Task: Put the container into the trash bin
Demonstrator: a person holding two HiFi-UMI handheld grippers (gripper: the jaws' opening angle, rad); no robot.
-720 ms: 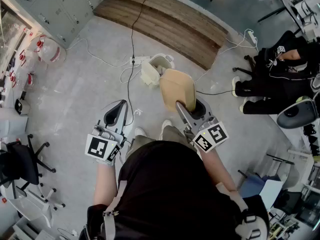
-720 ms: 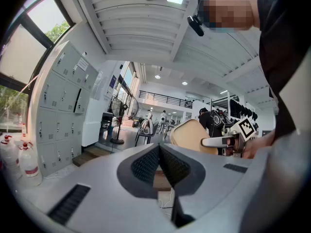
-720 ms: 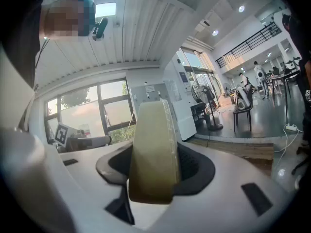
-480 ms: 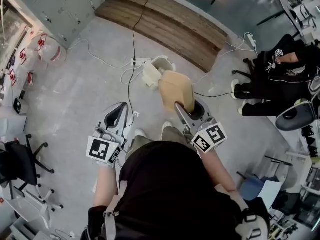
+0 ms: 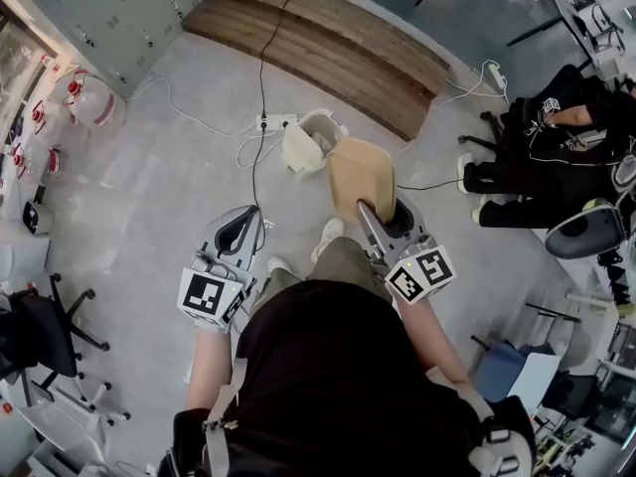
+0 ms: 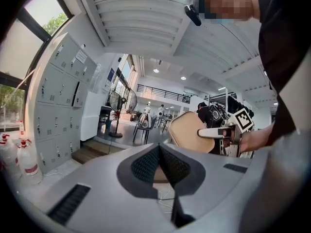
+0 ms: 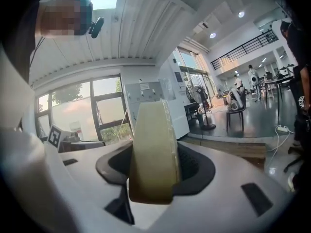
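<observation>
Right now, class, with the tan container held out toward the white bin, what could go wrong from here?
The right claw pinches the flat tan container only at one edge, so it might slip or swing loose. The container looks wide beside the small white trash bin's opening and could catch on the rim. Loose cables lie on the floor by the bin: a possible trip.
</observation>
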